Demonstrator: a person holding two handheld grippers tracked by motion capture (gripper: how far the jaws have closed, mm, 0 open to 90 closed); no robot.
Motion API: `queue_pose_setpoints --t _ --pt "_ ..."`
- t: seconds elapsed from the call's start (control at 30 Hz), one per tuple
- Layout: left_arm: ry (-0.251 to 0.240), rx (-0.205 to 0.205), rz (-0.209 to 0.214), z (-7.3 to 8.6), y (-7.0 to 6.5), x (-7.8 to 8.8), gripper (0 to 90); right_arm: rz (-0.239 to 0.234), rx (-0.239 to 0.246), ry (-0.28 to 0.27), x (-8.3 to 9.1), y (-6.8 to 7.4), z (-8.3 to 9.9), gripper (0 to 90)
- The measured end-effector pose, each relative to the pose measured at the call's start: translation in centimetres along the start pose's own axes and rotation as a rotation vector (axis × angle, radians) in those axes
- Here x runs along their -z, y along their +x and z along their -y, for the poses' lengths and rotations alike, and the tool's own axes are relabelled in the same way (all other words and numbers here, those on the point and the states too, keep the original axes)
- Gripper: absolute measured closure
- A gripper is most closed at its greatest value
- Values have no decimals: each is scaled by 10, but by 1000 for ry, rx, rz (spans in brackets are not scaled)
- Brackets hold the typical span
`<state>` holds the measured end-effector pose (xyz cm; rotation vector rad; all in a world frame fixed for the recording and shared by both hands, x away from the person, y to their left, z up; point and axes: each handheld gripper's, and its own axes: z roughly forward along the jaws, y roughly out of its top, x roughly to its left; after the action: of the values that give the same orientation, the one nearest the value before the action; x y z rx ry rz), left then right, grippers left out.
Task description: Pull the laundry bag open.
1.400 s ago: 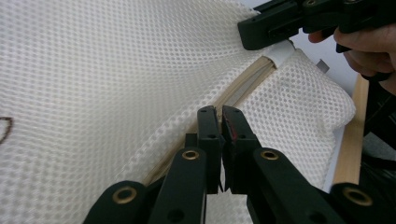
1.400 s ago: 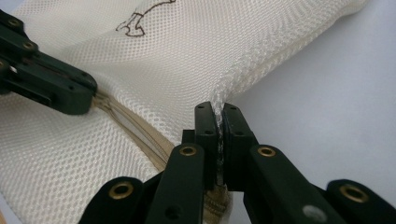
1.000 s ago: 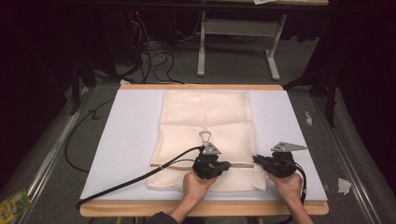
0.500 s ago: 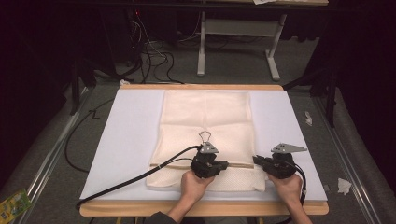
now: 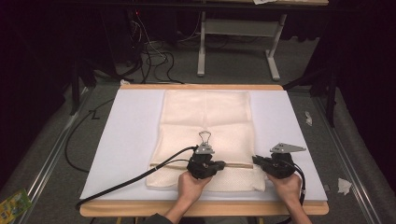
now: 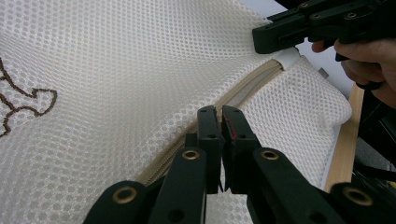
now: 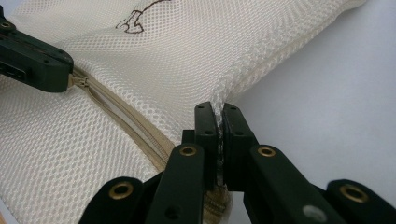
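My left tongs (image 6: pixel 219 116) are clamped on the zip pull (image 7: pixel 79 81), right tongs (image 7: pixel 218 112) pinching the bag (image 5: pixel 205 121) edge; next, I slide the pull along steadily

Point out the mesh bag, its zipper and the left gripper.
mesh bag (image 5: pixel 205 109): high view, upper panel of the mesh.
zipper (image 7: pixel 116 112): right gripper view, beige tape mid-run.
left gripper (image 6: pixel 220 119): left gripper view, between its shut fingers.

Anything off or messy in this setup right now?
Nothing on the mesh bag looks damaged; it lies flat and square on the white board. The only strays are crumpled paper scraps on the grey floor right of the table and a green packet at the lower left. Both claws are pinched shut on the bag.
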<state>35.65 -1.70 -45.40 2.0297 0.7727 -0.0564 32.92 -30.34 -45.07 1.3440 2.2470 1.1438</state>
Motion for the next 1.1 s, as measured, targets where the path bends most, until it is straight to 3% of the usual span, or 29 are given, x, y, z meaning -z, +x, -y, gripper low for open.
queue_pose_setpoints --t 0.33,0.57,0.7,0.93,1.1 --pt "-2 17 -23 2 3 8 873 -1 28 6 0 1 -5 879" --pt "-6 18 -18 4 6 10 873 -4 35 10 -1 2 -6 879" --pt "-7 39 -17 7 8 10 873 -2 51 3 -1 2 -6 879" --pt "-9 41 -24 8 10 17 873 -11 25 3 -1 1 -2 880" --pt "-13 41 -26 9 11 20 873 -4 50 16 -4 3 -4 880"
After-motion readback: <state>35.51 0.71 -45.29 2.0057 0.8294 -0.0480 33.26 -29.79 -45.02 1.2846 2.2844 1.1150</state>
